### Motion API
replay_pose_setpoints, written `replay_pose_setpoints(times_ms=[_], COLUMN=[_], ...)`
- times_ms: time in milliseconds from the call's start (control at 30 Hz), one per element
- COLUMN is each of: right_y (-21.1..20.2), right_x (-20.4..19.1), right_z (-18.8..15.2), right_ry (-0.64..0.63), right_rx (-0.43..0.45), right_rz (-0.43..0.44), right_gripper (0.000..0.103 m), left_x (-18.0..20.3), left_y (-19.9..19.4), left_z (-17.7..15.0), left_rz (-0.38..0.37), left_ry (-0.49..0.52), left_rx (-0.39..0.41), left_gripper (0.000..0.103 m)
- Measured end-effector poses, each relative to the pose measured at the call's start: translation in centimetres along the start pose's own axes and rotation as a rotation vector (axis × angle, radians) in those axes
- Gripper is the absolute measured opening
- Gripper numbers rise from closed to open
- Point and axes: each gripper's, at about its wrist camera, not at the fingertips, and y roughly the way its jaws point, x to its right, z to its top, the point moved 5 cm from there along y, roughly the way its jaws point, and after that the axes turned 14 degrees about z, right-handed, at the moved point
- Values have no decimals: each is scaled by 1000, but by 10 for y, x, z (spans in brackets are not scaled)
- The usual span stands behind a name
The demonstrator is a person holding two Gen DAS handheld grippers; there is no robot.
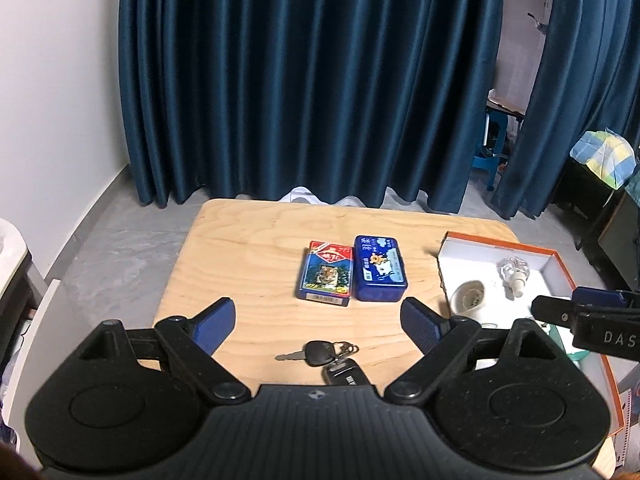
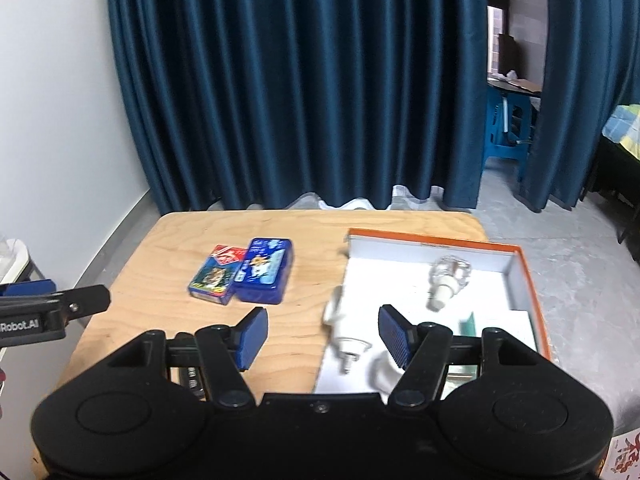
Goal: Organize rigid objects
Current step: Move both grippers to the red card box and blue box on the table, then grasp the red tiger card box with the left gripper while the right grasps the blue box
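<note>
The car key [image 1: 316,353] lies flat near the table's [image 1: 248,240] near edge, blade toward the left edge, fob [image 1: 346,374] toward the near edge. The left gripper [image 1: 318,322] tilts down over it, fingers spread wide, empty. The right gripper [image 2: 322,334], also empty, hangs parted over the orange box's [image 2: 528,280] left wall.

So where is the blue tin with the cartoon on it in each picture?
Left wrist view: the blue tin lies near the middle of the wooden table, just right of the tiger card box.
Right wrist view: the blue tin sits left of centre, again right of the tiger card box.
Shared landmark: the orange-rimmed box, to the tin's right in both.
</note>
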Motion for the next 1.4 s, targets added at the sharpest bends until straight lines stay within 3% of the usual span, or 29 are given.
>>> replay_pose_setpoints(times_ms=[667, 900, 1133, 1400], right_y=[32, 48, 62, 78], right_x=[-14, -5, 7, 27], right_z=[-3, -5, 1, 4], right_ry=[-30, -25, -35, -28], right_rx=[-45, -51, -33, -28], right_rz=[27, 37, 50, 46], right_gripper=[74, 74, 76, 76], left_x=[-6, -8, 14, 37], left_y=[29, 70, 127, 171], left_z=[-4, -2, 4, 5], left_rz=[1, 13, -37, -47], left_ry=[18, 26, 72, 158], left_rx=[-24, -72, -123, -108], left_gripper=[92, 92, 92, 91])
